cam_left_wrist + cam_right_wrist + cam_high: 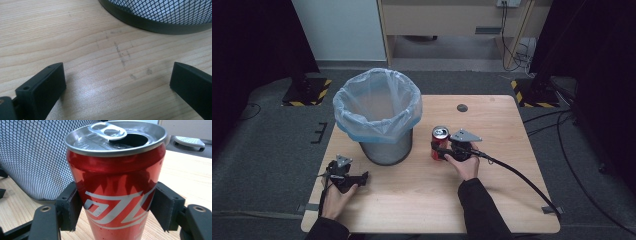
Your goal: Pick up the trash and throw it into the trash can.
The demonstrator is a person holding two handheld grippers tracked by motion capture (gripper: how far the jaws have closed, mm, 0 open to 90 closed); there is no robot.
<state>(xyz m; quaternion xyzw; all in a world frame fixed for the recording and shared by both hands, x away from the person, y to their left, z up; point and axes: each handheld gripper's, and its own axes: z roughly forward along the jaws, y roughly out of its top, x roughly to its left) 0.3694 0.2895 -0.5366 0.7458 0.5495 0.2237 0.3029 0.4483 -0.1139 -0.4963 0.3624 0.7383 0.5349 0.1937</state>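
Standing mid-table (492,210): mesh bin (384,145) with plastic liner, mouth open, near left-centre. Red can (440,142) upright just right of bin, top already opened. Right gripper (443,151) clamped on can's sides, pads pressing both flanks. Grasp done; lift and drop into bin judged left. Left gripper (354,178) idle near front-left edge, jaws wide apart, nothing between. Open tabletop right and front; bin rim high, needs clearing.
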